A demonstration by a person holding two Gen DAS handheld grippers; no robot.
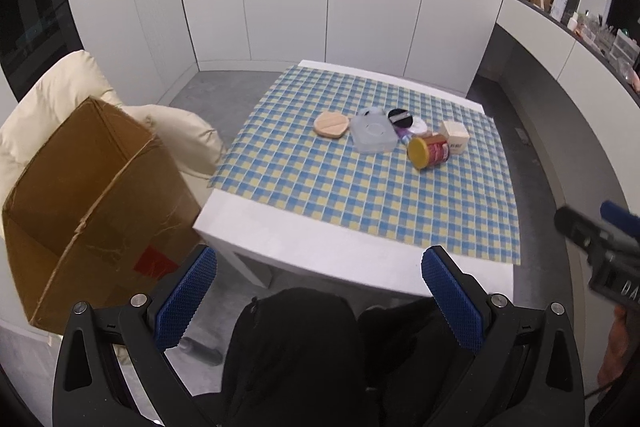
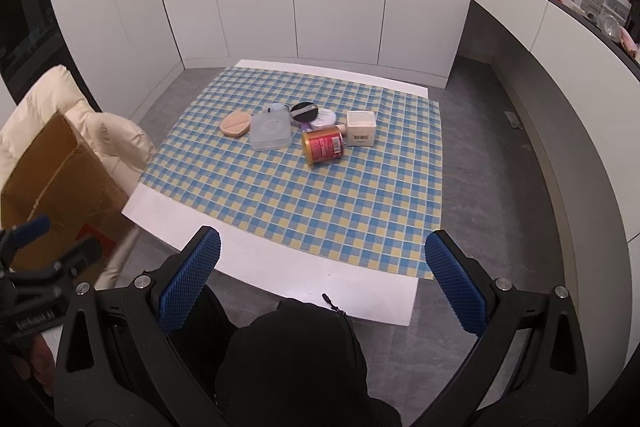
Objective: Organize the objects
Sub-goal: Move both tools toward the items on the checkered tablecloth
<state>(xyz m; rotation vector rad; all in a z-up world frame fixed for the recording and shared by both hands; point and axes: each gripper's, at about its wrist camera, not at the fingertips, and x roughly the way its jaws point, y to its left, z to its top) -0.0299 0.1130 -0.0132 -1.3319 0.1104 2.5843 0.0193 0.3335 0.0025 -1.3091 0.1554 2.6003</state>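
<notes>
While both claws, left claw (image 1: pixel 319 297) and right claw (image 2: pixel 322 281), are held wide and empty short of the desk (image 2: pixel 280 267), the cluster is seen at twelve o'clock; the tipped red can (image 2: pixel 323 147) is best approached squarely, across its sides.

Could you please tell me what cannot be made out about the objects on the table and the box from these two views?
- Cardboard box: its inside is out of sight in both views, so its contents cannot be told.
- Purple item: mostly hidden behind the red can and clear plastic case; its kind is unclear.
- White carton: label print too small to read.
- Shelf clutter: small and distorted at the fisheye edge.
</notes>
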